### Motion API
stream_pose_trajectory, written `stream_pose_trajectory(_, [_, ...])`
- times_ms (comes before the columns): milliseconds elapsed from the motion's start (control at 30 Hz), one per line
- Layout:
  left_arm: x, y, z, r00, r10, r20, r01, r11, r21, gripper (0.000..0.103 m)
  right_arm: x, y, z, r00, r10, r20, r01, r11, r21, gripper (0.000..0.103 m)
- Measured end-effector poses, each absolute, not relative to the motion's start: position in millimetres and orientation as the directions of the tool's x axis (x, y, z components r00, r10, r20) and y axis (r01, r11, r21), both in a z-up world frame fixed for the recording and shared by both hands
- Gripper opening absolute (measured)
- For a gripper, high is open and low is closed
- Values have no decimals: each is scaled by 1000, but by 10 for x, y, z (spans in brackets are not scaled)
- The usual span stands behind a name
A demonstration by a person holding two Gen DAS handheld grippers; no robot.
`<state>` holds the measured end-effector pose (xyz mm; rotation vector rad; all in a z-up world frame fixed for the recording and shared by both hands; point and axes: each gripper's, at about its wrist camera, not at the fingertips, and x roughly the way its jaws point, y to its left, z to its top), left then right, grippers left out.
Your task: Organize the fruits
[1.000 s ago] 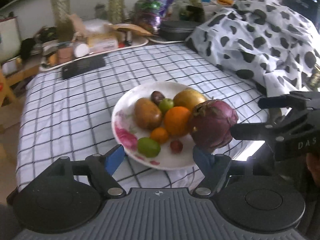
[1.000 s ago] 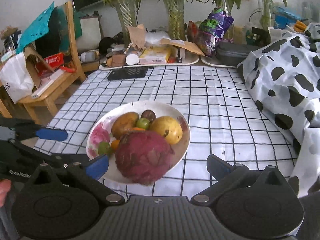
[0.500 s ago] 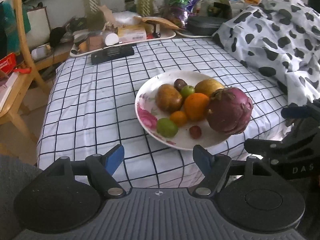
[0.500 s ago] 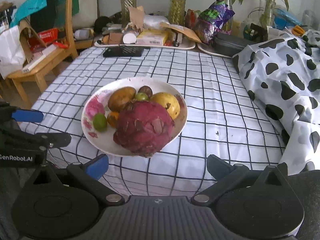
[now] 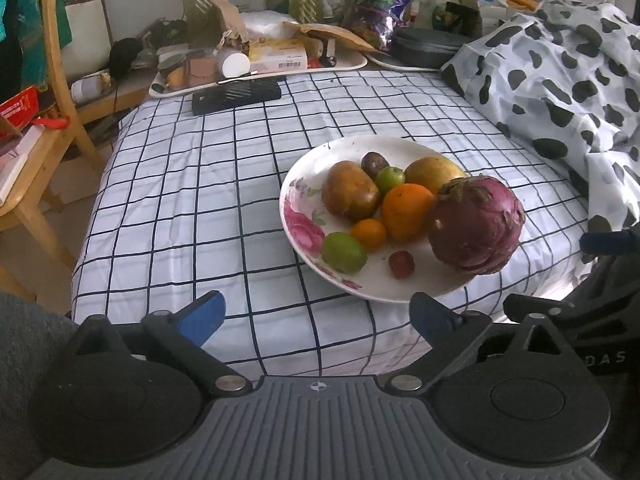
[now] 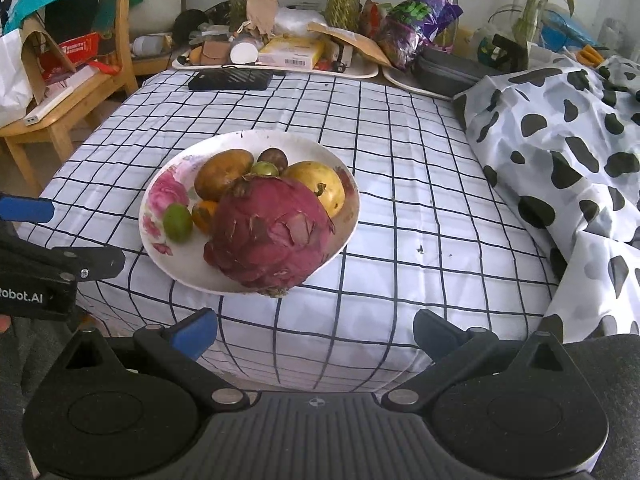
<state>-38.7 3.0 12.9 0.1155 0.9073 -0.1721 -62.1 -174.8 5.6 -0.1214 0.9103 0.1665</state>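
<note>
A flowered plate (image 5: 298,216) of fruit (dragon fruit (image 5: 476,224) at its near edge) sits on the checked cloth (image 5: 192,208). The left gripper (image 5: 316,316) is opening, the right gripper (image 6: 316,332) spread; both empty.

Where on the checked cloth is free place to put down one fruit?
Bare checked cloth lies between the flowered white plate and the black flat case, also toward the cow-spotted blanket. The plate itself is crowded.

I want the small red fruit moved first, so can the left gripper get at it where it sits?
Probably yes: the small red fruit lies alone on the plate's near side, and the left gripper faces it with jaws opening, nothing between.
</note>
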Motion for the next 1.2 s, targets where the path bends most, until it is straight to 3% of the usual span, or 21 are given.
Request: stream_pose_trajectory(1200, [-402, 27, 131, 596, -97, -797, 194, 981, 26, 103, -639, -1712, 72, 604, 91, -792, -220, 974, -56, 103])
